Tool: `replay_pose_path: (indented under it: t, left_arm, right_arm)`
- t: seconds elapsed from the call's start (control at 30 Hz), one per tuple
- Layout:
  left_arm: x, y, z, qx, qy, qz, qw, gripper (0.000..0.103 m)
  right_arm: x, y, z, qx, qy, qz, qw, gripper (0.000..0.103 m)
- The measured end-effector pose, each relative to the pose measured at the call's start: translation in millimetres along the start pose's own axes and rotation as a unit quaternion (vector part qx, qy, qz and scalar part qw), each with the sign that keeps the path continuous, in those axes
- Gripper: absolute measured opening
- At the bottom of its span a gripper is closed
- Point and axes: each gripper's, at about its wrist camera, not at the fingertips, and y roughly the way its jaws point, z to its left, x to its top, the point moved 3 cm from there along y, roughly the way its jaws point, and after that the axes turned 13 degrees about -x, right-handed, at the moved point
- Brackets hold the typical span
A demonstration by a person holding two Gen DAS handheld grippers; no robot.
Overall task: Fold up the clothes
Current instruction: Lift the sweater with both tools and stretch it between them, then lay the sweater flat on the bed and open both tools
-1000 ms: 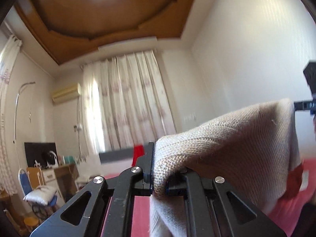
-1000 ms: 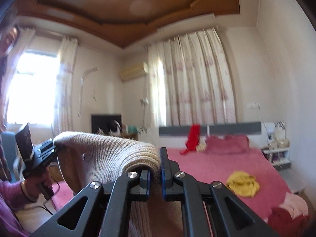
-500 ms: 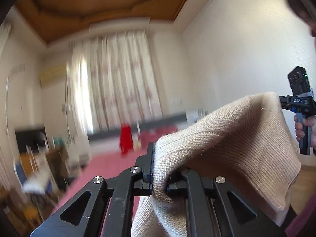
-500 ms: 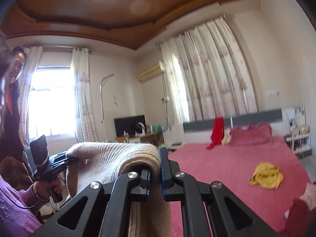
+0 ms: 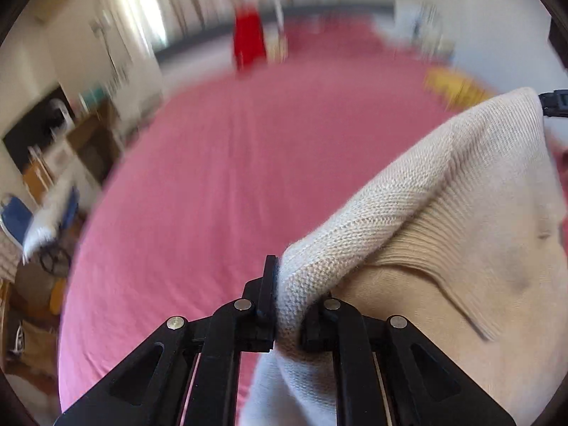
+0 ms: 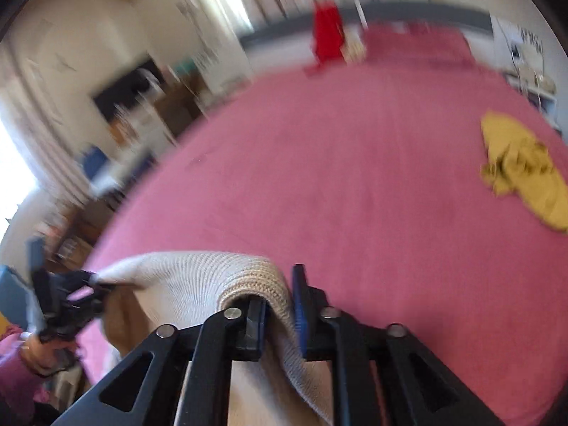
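Pink bed (image 5: 248,163) spreads below, ready for laying. Left tongs (image 5: 287,314) pinch the beige sweater (image 5: 443,191); right tongs (image 6: 278,314) at three o'clock are opening around its edge.

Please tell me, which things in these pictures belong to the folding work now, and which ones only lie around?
Part of the work:
- beige sweater, stretched between both tools
- left tool, clamped on its edge
- right tool, jaws opening, the sweater between them
- pink bed, below the sweater

Only lying around:
- yellow garment on the bed
- red cloth near the headboard
- blue chair
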Motion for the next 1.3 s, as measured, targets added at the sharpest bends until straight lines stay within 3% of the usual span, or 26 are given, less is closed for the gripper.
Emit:
replay_pose_path:
  t: [0.07, 0.13, 0.23, 0.37, 0.43, 0.5, 0.57, 0.73, 0.83, 0.9, 1.0, 1.2, 1.3]
  left_arm:
    - [-7, 51, 8, 0.010, -0.028, 0.032, 0.9991, 0.013]
    - [-12, 82, 15, 0.004, -0.048, 0.044, 0.9979, 0.015]
    - [-9, 91, 27, -0.026, -0.073, 0.021, 0.9968, 0.022]
    - [-1, 90, 39, -0.081, -0.064, 0.057, 0.9930, 0.034]
    - [-2, 84, 43, -0.076, -0.041, 0.086, 0.9926, 0.051]
    - [-7, 71, 48, -0.069, -0.028, 0.113, 0.9908, 0.056]
    - [-15, 52, 49, -0.068, -0.034, 0.110, 0.9910, 0.056]
    - [-69, -5, 32, -0.111, -0.084, 0.054, 0.9888, 0.056]
    - [-118, -39, 27, -0.153, -0.146, 0.007, 0.9774, 0.056]
    - [-154, -56, 24, -0.178, -0.194, -0.014, 0.9647, 0.056]
    - [-193, -63, 21, -0.187, -0.201, 0.011, 0.9614, 0.056]
    - [-280, -72, -17, -0.152, -0.164, 0.064, 0.9727, 0.056]
    - [-305, -71, -18, -0.139, -0.179, 0.064, 0.9719, 0.056]
  right_arm:
    - [-18, 75, 2, -0.048, -0.039, 0.071, 0.996, 0.019]
    - [-34, 116, -1, -0.060, -0.060, 0.095, 0.992, 0.022]
    - [-37, 132, -24, -0.013, -0.020, 0.077, 0.997, 0.022]
    - [-17, 124, -78, 0.021, 0.074, 0.075, 0.994, 0.027]
    - [-10, 108, -101, 0.020, 0.095, 0.082, 0.992, 0.027]
    - [-11, 75, -118, 0.008, 0.076, 0.068, 0.995, 0.027]
    - [-30, 36, -129, 0.003, 0.045, 0.055, 0.997, 0.027]
    - [-143, -50, -147, 0.019, 0.002, 0.083, 0.996, 0.028]
    - [-217, -83, -159, 0.038, 0.025, 0.131, 0.990, 0.029]
    - [-271, -102, -161, 0.055, 0.059, 0.160, 0.984, 0.029]
    - [-335, -111, -163, 0.101, 0.117, 0.191, 0.969, 0.029]
    - [-378, -114, -118, 0.162, 0.166, 0.225, 0.946, 0.030]
    - [-378, -107, -112, 0.140, 0.166, 0.220, 0.951, 0.021]
